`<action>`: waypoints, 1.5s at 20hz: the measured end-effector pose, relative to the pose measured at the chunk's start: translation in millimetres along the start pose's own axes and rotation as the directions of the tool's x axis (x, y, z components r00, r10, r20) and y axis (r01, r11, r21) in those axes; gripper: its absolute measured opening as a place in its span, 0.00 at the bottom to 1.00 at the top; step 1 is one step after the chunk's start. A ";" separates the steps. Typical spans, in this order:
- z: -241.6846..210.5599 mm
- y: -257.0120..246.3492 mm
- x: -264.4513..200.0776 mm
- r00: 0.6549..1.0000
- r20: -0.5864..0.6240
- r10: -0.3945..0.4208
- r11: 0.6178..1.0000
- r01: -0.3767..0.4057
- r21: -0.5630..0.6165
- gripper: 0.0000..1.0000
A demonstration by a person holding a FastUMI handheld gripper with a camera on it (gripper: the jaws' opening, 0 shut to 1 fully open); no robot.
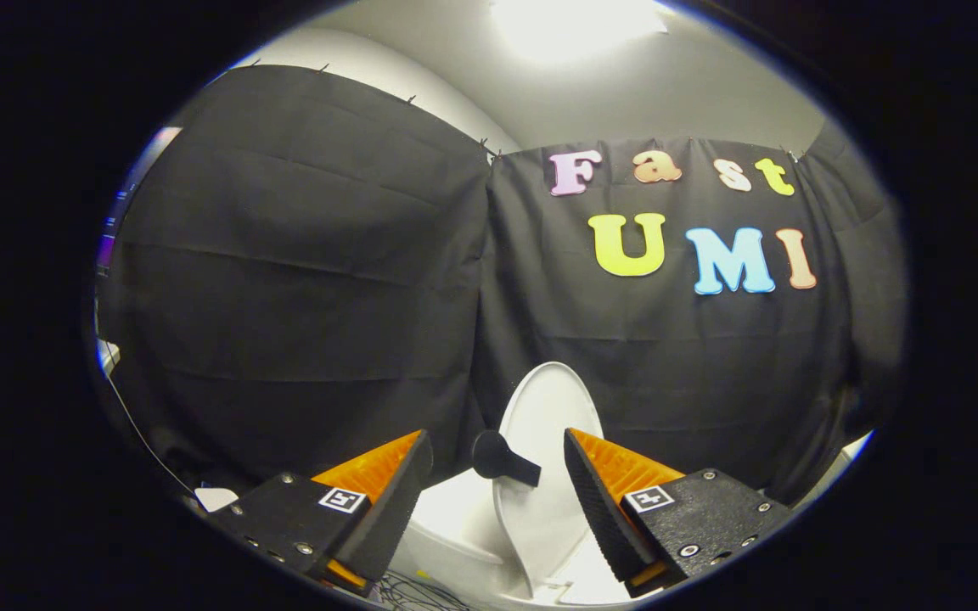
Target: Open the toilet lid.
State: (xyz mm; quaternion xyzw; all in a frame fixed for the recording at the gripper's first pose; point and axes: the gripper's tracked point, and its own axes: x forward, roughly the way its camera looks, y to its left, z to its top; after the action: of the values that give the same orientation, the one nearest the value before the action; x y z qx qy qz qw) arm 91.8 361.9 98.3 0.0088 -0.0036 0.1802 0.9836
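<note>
The toilet lid (550,407) stands upright between the wide-spread, empty fingers of the gripper (497,475), its black knob (499,458) free, so only withdrawal seems left.

Toilet (455,526) carries raised lid (550,407); cables (421,590) at base.

A toilet lid (550,407) is seen raised upright just beyond the gripper (497,484), whose fingers are spread apart with nothing held. A knob handle (499,459) juts from the lid between the fingers. The toilet bowl (455,526) lies below, left of the lid. A cloth wall (302,271) hangs behind everything.
</note>
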 end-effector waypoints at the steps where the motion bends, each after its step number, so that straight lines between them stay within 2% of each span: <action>1: 1.6 -9.0 -12.8 1.000 0.003 -0.011 1.000 0.011 -0.007 0.95; 8: 19.3 -107.4 -106.0 0.984 0.011 -0.176 0.984 0.175 0.007 0.95; 15: -24.9 -205.9 -175.6 0.943 -0.055 -0.327 0.945 0.328 0.010 0.95; 22: -67.8 -237.9 -198.2 0.932 -0.042 -0.359 0.933 0.358 -0.044 0.95; 30: -85.9 -238.0 -201.0 0.930 -0.056 -0.362 0.931 0.358 -0.074 0.95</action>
State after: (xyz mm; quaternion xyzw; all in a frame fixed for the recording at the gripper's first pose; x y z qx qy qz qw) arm -11.4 69.7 6.5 -0.0276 0.0261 -0.0031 0.9993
